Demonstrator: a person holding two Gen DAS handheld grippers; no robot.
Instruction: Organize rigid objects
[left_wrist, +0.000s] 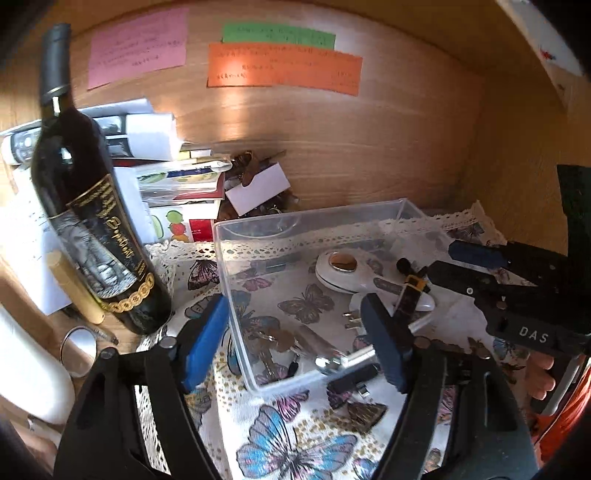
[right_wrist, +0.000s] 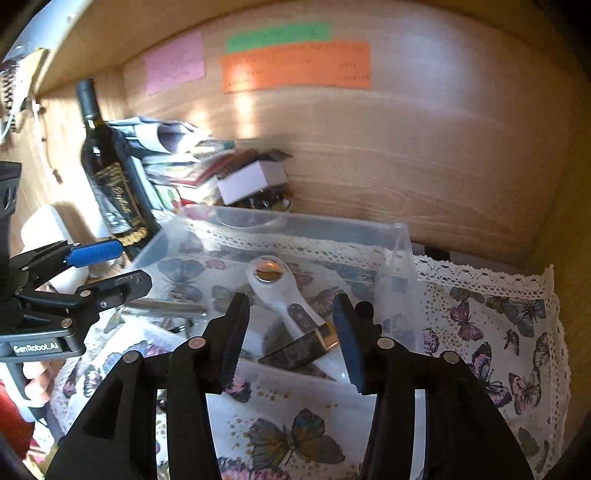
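A clear plastic box (left_wrist: 258, 225) (right_wrist: 402, 236) stands on a butterfly-print cloth (left_wrist: 295, 443). In it lie a white magnifier (left_wrist: 338, 271) (right_wrist: 269, 280), keys (left_wrist: 275, 343), a plug adapter (left_wrist: 354, 314) and a metal cylinder (left_wrist: 332, 360). A small dark block with a yellow end (left_wrist: 410, 295) (right_wrist: 299, 350) rests on the magnifier's handle. My left gripper (left_wrist: 295, 343) is open, one finger outside the box's left wall and the other inside. My right gripper (right_wrist: 291, 343) is open above the dark block, its pads clear of it. Each gripper also shows at the edge of the other's view.
A dark wine bottle (left_wrist: 92, 221) (right_wrist: 110, 177) stands left of the box, with stacked papers and booklets (left_wrist: 177, 173) behind it. A tape roll (left_wrist: 79, 347) and a white container (left_wrist: 29, 369) sit at the left. Wooden walls with coloured notes (left_wrist: 284, 66) close the back.
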